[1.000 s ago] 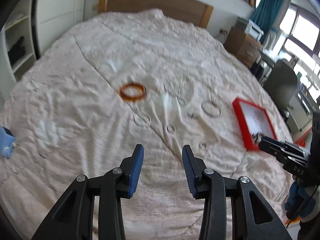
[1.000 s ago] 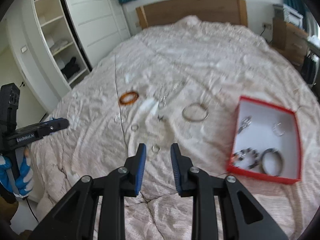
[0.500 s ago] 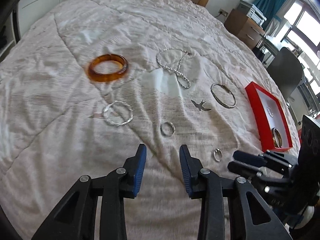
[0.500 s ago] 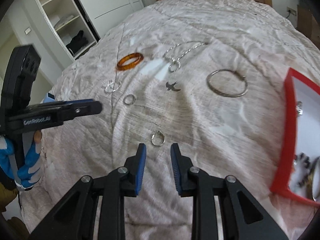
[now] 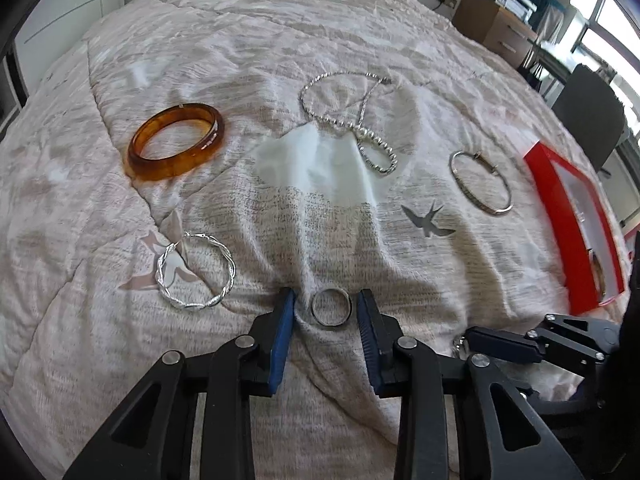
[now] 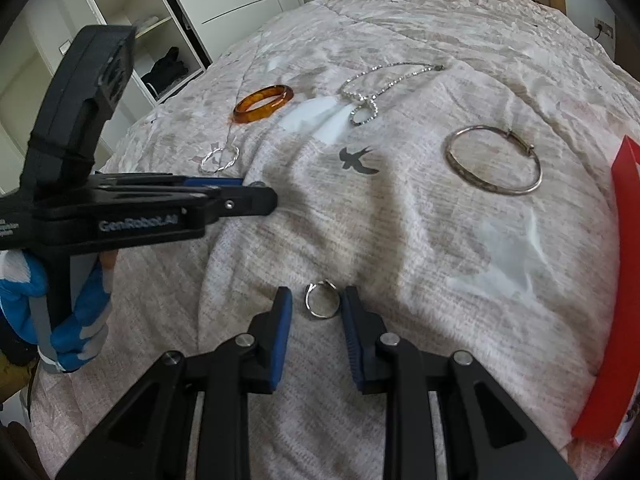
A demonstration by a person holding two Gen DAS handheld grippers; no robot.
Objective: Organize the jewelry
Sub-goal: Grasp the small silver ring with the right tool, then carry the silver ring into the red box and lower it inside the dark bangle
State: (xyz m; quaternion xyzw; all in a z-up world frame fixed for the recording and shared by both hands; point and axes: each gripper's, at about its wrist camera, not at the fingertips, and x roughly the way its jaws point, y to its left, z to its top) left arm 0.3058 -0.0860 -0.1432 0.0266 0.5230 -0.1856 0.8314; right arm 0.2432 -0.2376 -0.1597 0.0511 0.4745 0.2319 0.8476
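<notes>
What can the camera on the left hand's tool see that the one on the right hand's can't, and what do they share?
Only the left view: a plain band ring between the left gripper's closing fingers, not yet touched.
Only the right view: a thin ring between the right gripper's fingers, and a gloved hand.
Both: amber bangle, bead chain, silver bangle, twisted hoop, red box.

"GenRobot.AI" on left tool (image 6: 256, 194)

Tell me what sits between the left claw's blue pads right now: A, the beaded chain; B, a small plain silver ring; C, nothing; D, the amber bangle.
B: the small plain silver ring lies on the bedspread between the closing left claw pads, not yet pinched.
</notes>
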